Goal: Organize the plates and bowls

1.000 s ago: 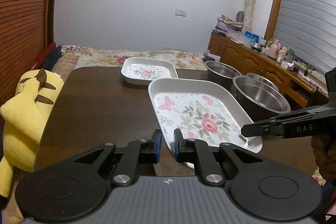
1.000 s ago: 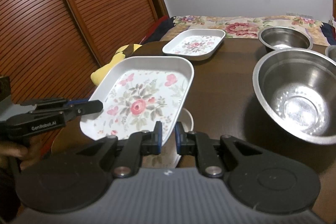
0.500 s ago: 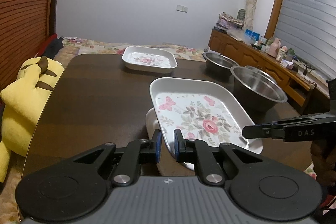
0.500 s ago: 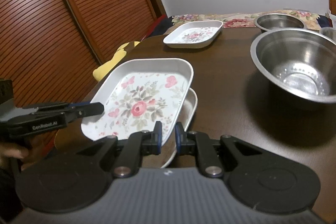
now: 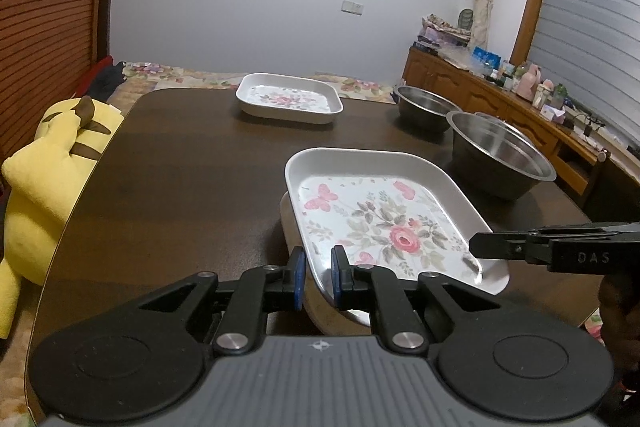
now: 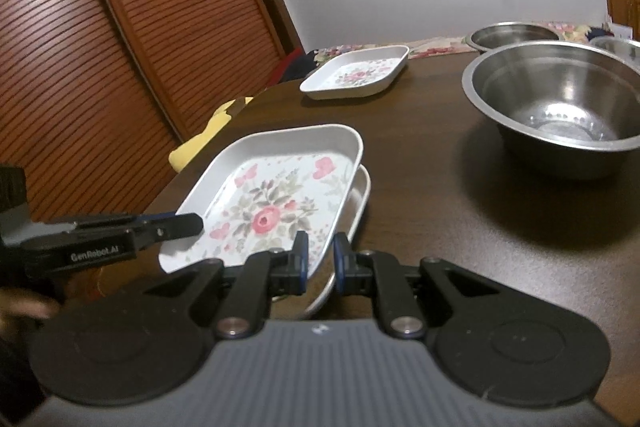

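Observation:
A white tray-shaped plate with a rose print (image 5: 380,223) (image 6: 272,203) hangs low over the dark table (image 5: 180,167), gripped from two sides. My left gripper (image 5: 318,267) is shut on its near-left rim, and it enters the right wrist view from the left (image 6: 196,223). My right gripper (image 6: 320,253) is shut on the opposite rim and reaches in from the right in the left wrist view (image 5: 476,249). A second plate (image 5: 286,223) (image 6: 358,203) lies on the table directly under the held one, only its edge showing. A third floral plate (image 5: 288,99) (image 6: 356,75) sits at the far side.
A large steel bowl (image 5: 500,155) (image 6: 560,107) stands right of the plates, with a smaller one (image 5: 424,107) (image 6: 512,35) behind it and a third bowl's rim (image 6: 618,47) at the edge. A yellow plush toy (image 5: 44,187) leans at the table's left edge. Louvred wooden doors (image 6: 120,47) stand beyond it.
The held plate has come down with both grippers, closer to the table. The plate beneath it has come into view under its edge. Both grips are unchanged.

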The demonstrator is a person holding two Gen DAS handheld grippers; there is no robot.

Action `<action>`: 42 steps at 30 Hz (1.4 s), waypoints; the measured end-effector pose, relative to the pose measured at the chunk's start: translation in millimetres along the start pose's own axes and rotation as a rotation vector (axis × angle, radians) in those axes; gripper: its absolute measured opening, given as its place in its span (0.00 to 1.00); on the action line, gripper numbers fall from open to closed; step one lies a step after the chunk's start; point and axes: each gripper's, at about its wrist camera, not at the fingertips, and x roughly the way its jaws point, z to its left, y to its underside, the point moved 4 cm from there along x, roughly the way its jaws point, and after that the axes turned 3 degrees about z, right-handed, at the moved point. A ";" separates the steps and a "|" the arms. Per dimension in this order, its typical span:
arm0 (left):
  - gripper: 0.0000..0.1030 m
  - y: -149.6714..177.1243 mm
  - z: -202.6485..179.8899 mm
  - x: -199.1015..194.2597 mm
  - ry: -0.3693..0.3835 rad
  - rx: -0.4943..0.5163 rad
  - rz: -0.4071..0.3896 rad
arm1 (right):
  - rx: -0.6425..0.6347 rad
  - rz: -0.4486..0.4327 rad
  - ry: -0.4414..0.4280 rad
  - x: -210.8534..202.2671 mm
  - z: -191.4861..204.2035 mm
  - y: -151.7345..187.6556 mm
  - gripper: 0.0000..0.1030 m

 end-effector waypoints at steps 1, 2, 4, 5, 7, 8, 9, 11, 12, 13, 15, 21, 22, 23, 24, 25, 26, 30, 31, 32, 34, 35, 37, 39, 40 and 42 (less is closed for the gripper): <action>0.12 0.4 -0.4 0.0 -0.004 0.004 -0.002 | -0.011 -0.003 0.006 -0.6 1.2 1.1 0.15; 0.12 0.5 -0.8 -0.2 -0.007 0.006 -0.004 | -0.020 -0.006 0.011 -0.3 2.6 0.8 0.15; 0.13 0.4 -2.3 0.2 -0.013 0.014 -0.008 | -0.039 -0.014 0.024 -0.5 3.8 1.0 0.16; 0.13 0.6 -2.9 0.4 -0.018 0.018 -0.010 | -0.048 -0.017 0.033 0.0 4.2 1.1 0.16; 0.13 0.5 -3.9 1.2 -0.028 0.029 -0.013 | -0.062 -0.022 0.044 -0.4 4.1 2.4 0.16; 0.13 0.8 -3.8 1.5 -0.031 0.031 -0.015 | -0.064 -0.024 0.044 -1.1 3.5 2.9 0.16; 0.13 0.9 -3.6 1.6 -0.035 0.030 -0.017 | -0.064 -0.024 0.044 -1.2 2.8 3.2 0.16; 0.13 1.9 -2.4 3.2 -0.048 0.031 -0.009 | -0.059 -0.020 0.044 -0.6 0.8 4.7 0.16; 0.13 2.6 -2.0 3.2 -0.046 0.029 -0.013 | -0.057 -0.020 0.044 0.1 0.2 5.1 0.16; 0.13 3.3 -1.4 3.2 -0.045 0.027 -0.015 | -0.055 -0.017 0.042 1.1 -0.4 5.6 0.16; 0.13 4.1 -0.9 3.1 -0.045 0.025 -0.016 | -0.051 -0.013 0.042 2.7 -0.8 6.1 0.16; 0.13 4.4 1.2 6.1 -0.047 0.019 -0.004 | -0.040 -0.015 0.032 3.5 -2.9 6.1 0.16; 0.13 4.8 1.1 7.1 -0.047 0.017 0.000 | -0.038 -0.015 0.031 3.5 -3.1 6.2 0.16; 0.13 5.5 1.4 8.0 -0.046 0.017 0.002 | -0.036 -0.015 0.030 3.5 -3.0 6.4 0.16; 0.13 5.8 1.8 8.5 -0.045 0.017 0.003 | -0.034 -0.015 0.028 3.4 -3.5 6.5 0.16; 0.13 5.8 2.7 8.7 -0.042 0.015 0.003 | -0.032 -0.015 0.026 3.4 -4.2 6.7 0.16; 0.13 5.1 4.1 8.8 -0.040 0.010 0.003 | -0.031 -0.014 0.024 3.2 -4.6 6.7 0.16; 0.13 0.4 6.4 6.9 -0.037 0.000 -0.008 | -0.031 -0.009 0.018 2.8 -5.5 6.4 0.16; 0.13 -0.8 6.4 5.8 -0.036 -0.001 -0.012 | -0.031 -0.009 0.017 2.9 -5.8 6.1 0.16; 0.13 -2.5 6.7 4.9 -0.033 -0.001 -0.015 | -0.030 -0.009 0.016 2.9 -6.0 5.7 0.16; 0.16 -7.3 6.7 3.3 -0.031 0.005 -0.022 | -0.031 -0.012 0.020 1.8 -5.9 4.6 0.16; 0.18 -10.0 7.1 3.0 -0.030 0.010 -0.026 | -0.036 -0.015 0.021 0.3 -5.6 3.4 0.16; 0.20 -18.5 7.8 2.5 -0.033 0.022 -0.037 | -0.045 -0.025 0.020 -3.1 -4.8 -2.0 0.16; 0.22 -29.3 8.8 3.6 -0.032 0.041 -0.046 | -0.059 -0.042 0.019 -8.4 -5.6 -13.2 0.16; 0.24 -35.2 9.4 5.0 -0.032 0.051 -0.050 | -0.070 -0.052 0.019 -11.5 -6.2 -21.8 0.16; 0.28 -50.1 11.7 10.7 -0.033 0.070 -0.054 | -0.099 -0.066 0.025 -16.2 -7.5 -40.1 0.16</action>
